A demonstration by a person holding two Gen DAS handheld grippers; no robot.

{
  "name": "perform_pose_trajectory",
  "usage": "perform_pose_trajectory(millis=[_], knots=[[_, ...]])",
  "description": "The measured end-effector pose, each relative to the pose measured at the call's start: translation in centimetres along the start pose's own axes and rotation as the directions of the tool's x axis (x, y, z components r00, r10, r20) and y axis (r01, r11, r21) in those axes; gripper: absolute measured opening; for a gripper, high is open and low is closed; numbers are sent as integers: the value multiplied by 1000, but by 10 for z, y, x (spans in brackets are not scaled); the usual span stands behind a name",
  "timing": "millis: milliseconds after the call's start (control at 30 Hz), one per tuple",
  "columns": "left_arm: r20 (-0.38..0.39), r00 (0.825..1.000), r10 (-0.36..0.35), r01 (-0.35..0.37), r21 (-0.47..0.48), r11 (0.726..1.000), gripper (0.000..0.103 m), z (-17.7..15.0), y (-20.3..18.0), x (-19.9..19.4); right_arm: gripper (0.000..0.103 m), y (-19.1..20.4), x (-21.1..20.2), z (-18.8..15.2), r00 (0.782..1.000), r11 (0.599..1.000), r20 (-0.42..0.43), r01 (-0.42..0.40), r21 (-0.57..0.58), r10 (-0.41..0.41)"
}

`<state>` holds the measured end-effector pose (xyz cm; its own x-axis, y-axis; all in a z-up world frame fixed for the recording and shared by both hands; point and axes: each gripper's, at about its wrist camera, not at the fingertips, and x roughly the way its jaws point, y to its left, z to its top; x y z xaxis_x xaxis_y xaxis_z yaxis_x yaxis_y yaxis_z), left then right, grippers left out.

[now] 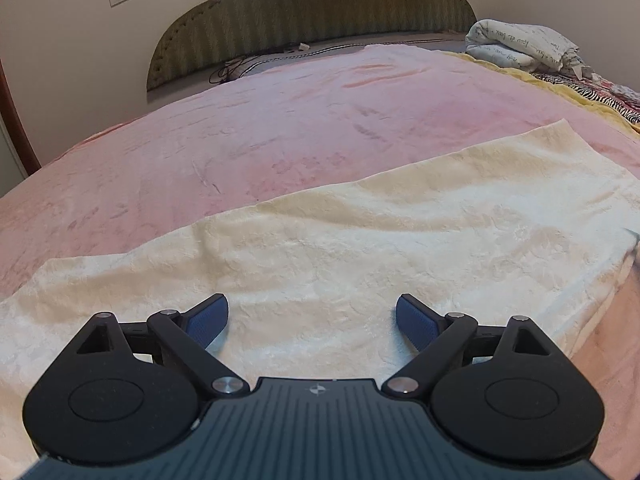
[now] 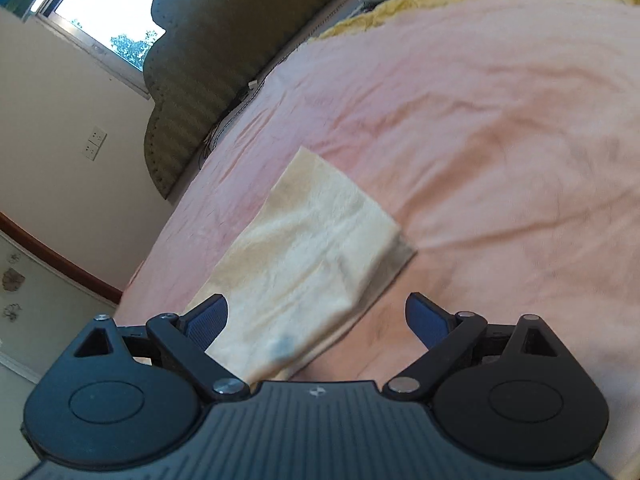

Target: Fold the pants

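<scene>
The cream pants (image 1: 360,240) lie flat on the pink bedspread (image 1: 240,132) as a long folded strip. My left gripper (image 1: 312,320) is open and empty, low over the near edge of the pants. In the right wrist view the pants (image 2: 312,248) stretch away as a narrow strip toward the headboard. My right gripper (image 2: 316,322) is open and empty, above the near end of the strip, with the cloth passing under its left finger (image 2: 208,320). This view is tilted and slightly blurred.
A green padded headboard (image 1: 312,20) stands at the far side, with cables (image 1: 256,60) along it. A rolled white quilt (image 1: 520,46) and a yellow blanket (image 1: 568,88) lie at the far right. The bed's left edge (image 2: 144,280) drops to the floor.
</scene>
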<state>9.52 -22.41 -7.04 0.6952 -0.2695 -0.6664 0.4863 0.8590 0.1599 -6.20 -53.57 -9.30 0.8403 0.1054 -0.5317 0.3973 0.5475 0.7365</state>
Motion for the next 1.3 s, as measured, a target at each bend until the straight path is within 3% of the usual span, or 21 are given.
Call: perform_pose_trajectory(millis=[133,267,400,467,533,567,633,700,767,800,867,933,1033,1100,1167,1233,1300], knots=[[-23,1000,-10,9,-61,998,99,-1,8,5,98,11,18,-1,998,997,-23,-52,-64,51],[-41,999,-30,26,-109,994,102,-1,15,9,96,9,32,11,994,996,102,-26,-80,34],[-34,999,-25,22,-93,995,102,-1,13,8,95,-4,36,22,979,999,199,-39,17,35],[-40,999,-33,29,-97,995,102,1,14,8,87,-3,37,19,982,999,184,-33,-1,33],[-43,998,-54,49,-112,993,99,4,17,8,67,-5,38,13,985,1000,174,-13,-10,15],[-38,997,-66,61,-121,991,97,5,19,7,62,-8,36,13,983,1000,182,-10,-8,11],[-18,997,-73,70,-139,988,96,9,21,2,35,-16,39,18,983,999,183,-13,36,6],[14,996,-86,87,-155,984,96,14,25,-4,24,-22,44,24,985,997,172,-2,79,-12],[20,990,-140,141,-178,974,97,25,28,-7,23,-16,44,25,984,998,177,21,53,-30],[7,983,-185,183,-193,964,97,30,30,-5,22,-9,42,24,981,999,190,45,8,-46],[-29,951,-307,289,-268,919,96,44,34,3,19,13,37,18,973,987,220,101,-123,-72],[-9,904,-428,393,-379,838,96,54,40,10,19,43,33,9,964,946,252,158,-285,-85],[77,823,-563,523,-489,698,97,68,45,15,19,93,32,-17,949,805,302,248,-539,-91],[120,780,-614,577,-519,631,98,76,42,18,18,119,35,-38,951,711,302,253,-656,-59],[148,749,-646,612,-528,589,98,82,36,21,18,138,40,-60,954,623,297,256,-739,-39],[154,719,-678,644,-514,566,98,86,27,25,18,151,44,-78,961,554,276,236,-798,-11],[136,721,-679,638,-513,575,98,87,19,32,18,162,46,-92,970,518,240,195,-833,22]])
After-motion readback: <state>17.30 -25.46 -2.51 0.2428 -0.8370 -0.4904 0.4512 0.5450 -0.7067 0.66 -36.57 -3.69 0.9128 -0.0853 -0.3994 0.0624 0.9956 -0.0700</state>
